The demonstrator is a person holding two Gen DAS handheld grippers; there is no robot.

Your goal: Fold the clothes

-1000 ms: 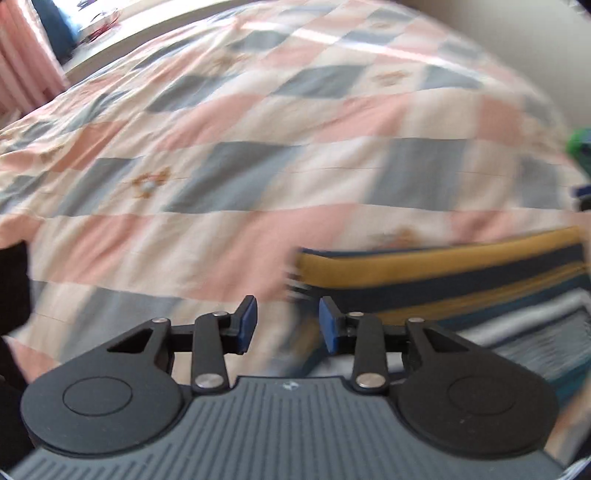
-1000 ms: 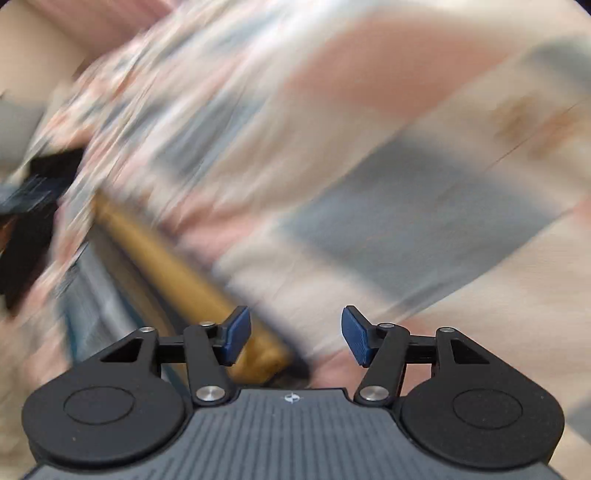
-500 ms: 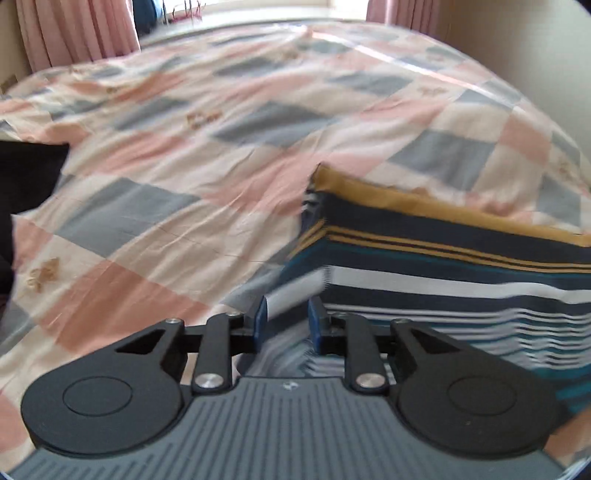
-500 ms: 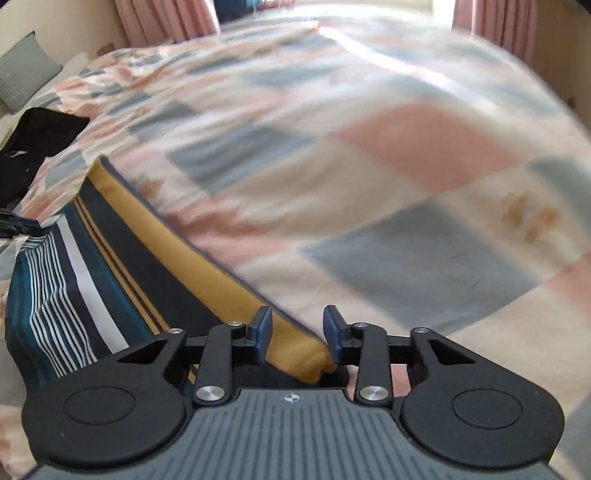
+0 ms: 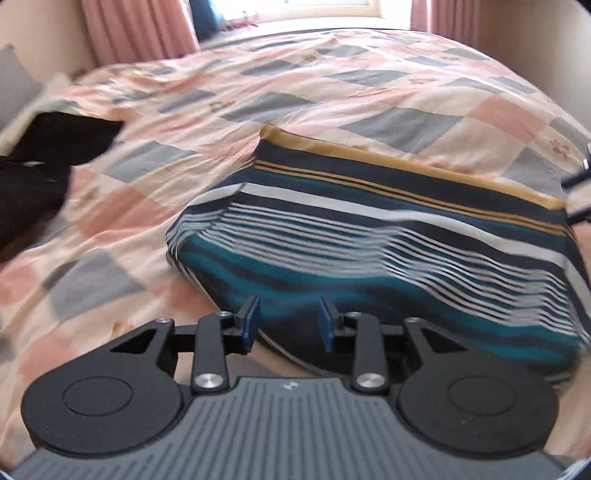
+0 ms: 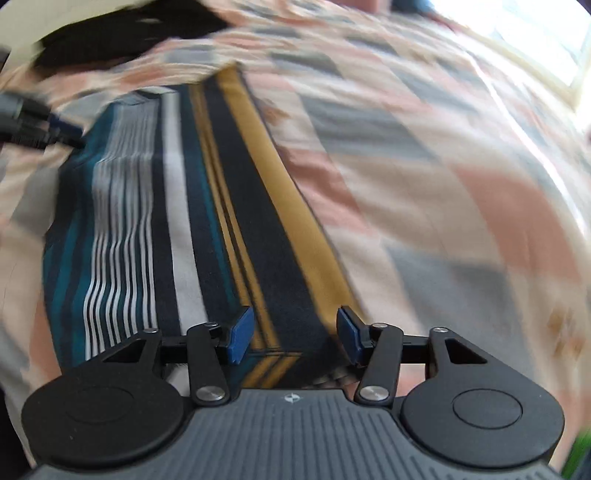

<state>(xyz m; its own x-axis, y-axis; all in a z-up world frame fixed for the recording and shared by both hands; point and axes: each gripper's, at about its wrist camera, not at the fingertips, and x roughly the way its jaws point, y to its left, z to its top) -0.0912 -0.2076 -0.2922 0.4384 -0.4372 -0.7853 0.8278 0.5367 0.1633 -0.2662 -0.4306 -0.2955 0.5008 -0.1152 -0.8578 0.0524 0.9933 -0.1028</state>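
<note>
A folded striped garment [image 5: 388,236], navy, teal, white and mustard, lies flat on a checked bedspread [image 5: 332,92]. My left gripper [image 5: 288,323] hovers open at its near teal edge, with nothing between the blue pads. In the right wrist view the same striped garment [image 6: 207,206] runs away from the camera, mustard band on the right. My right gripper [image 6: 293,338] is open over its near end, jaws spread wide, cloth beneath them but not pinched. The left gripper's fingertips [image 6: 55,129] show at the garment's far left corner.
A black garment [image 5: 40,162] lies bunched on the bedspread at the left, also seen as the black garment [image 6: 122,35] at the top of the right wrist view. Pink curtains [image 5: 136,33] and a window stand beyond the bed. A grey pillow [image 5: 14,81] sits far left.
Both grippers were nearly shut at the garment's edge half a second ago and have since opened and drawn back. The garment now lies flat, folded, on the bed.
</note>
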